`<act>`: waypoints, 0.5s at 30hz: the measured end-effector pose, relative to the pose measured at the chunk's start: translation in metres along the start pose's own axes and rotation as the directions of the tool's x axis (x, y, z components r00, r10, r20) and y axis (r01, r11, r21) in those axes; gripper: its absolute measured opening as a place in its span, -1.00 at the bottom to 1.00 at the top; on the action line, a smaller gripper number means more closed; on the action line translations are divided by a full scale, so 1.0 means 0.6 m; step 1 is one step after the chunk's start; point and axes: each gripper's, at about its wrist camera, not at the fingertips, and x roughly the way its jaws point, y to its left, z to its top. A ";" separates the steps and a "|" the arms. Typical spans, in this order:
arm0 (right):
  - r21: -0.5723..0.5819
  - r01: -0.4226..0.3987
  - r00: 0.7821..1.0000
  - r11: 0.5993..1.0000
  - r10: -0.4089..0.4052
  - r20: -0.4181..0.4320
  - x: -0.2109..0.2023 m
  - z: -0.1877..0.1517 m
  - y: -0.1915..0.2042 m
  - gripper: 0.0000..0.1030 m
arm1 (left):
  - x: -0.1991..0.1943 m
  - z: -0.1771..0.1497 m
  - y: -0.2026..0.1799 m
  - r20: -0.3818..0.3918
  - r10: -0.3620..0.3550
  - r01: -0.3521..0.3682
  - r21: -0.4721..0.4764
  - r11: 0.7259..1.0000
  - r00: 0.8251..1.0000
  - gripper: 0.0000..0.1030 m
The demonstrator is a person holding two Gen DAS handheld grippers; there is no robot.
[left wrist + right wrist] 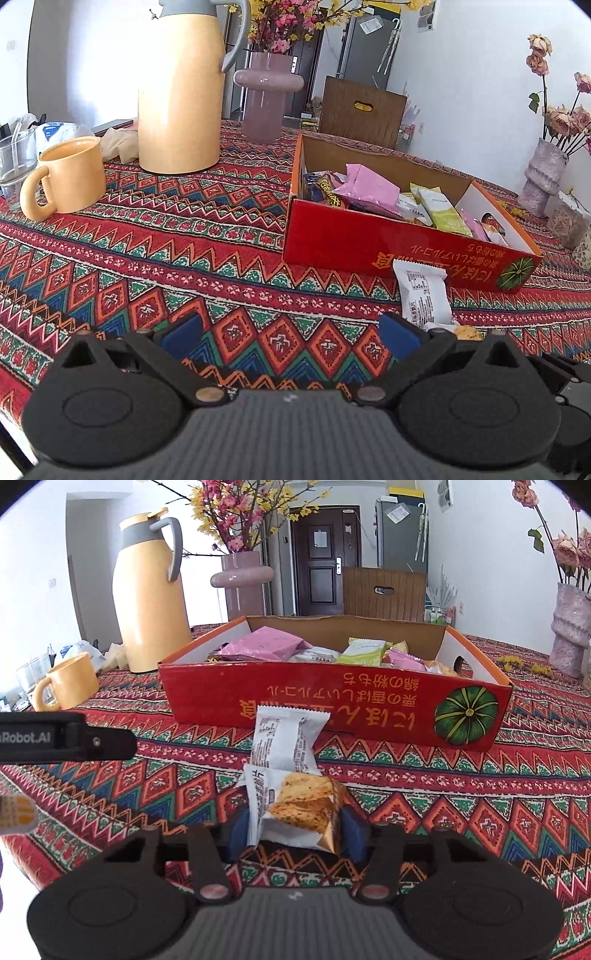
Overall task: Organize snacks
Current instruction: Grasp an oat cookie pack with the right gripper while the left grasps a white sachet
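Observation:
A red cardboard box (207, 698) holds several snack packets, pink, green and white. Against its front wall leans a white packet (284, 738) printed with small text. Just in front of that lies a cracker packet (299, 805), and my right gripper (297, 832) is shut on it, a blue pad pressing each side. The left wrist view shows the box (369, 243) at the right with the white packet (424, 291) before it. My left gripper (290, 334) stands open over bare tablecloth, nothing between its pads. One of its fingers (110, 744) shows at the left of the right wrist view.
A yellow thermos jug (177, 99), a yellow mug (72, 175) and a glass (14, 158) stand left of the box. A mauve vase with flowers (264, 96) is behind, another vase (541, 177) at far right. A wooden chair back (384, 590) rises beyond the table.

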 end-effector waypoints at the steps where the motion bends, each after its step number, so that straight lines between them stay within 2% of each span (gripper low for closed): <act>1: 0.004 -0.005 1.000 1.000 0.005 0.005 -0.002 0.000 -0.002 -0.05 | 0.002 0.000 -0.002 -0.003 -0.001 0.001 0.000 1.000 1.000 1.00; 8: 0.030 -0.012 0.998 0.999 0.010 0.066 -0.024 0.003 -0.029 -0.07 | 0.021 0.007 -0.032 -0.028 -0.022 0.023 0.017 1.000 0.999 1.00; 15: 0.083 0.021 0.994 0.996 -0.030 0.104 -0.036 0.003 -0.080 -0.07 | 0.054 0.020 -0.080 -0.059 -0.050 0.052 0.043 0.998 0.997 1.00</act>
